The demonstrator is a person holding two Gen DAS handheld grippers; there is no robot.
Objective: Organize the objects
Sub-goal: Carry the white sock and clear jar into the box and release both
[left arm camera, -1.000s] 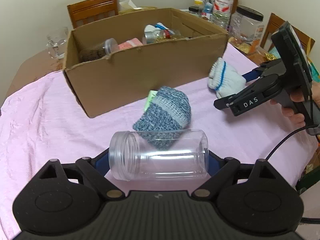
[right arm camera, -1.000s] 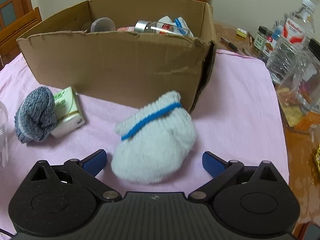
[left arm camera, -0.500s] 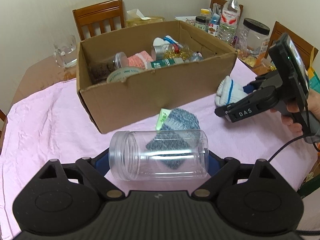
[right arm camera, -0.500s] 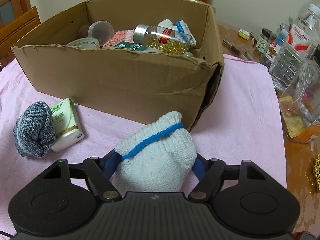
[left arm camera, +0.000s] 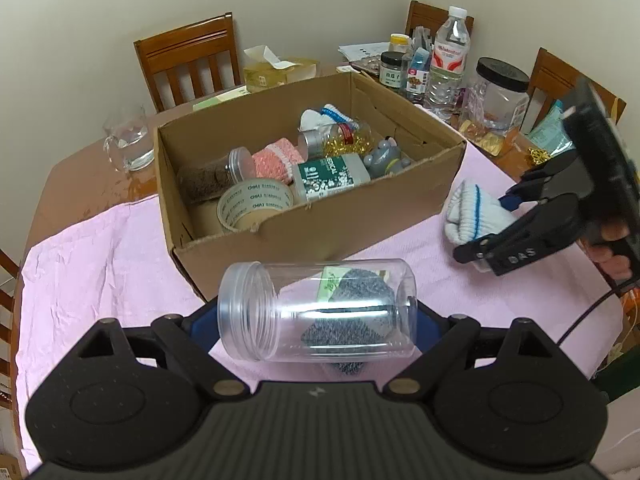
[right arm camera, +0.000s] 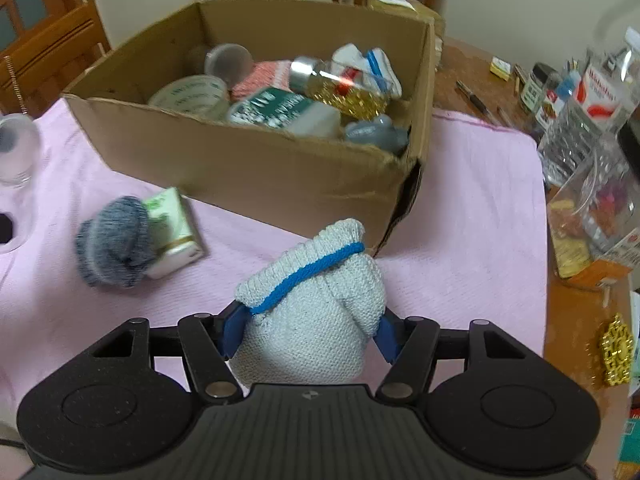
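Partly, clear jar [left arm camera: 320, 312] hides grey sock [left arm camera: 352, 312].

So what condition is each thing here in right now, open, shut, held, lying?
Left gripper: shut on clear plastic jar, lidless, sideways.
Right gripper: shut on white knitted glove bundle.
Brown cardboard box: open, part-filled.
Grey-blue knitted roll: lying on pink cloth.
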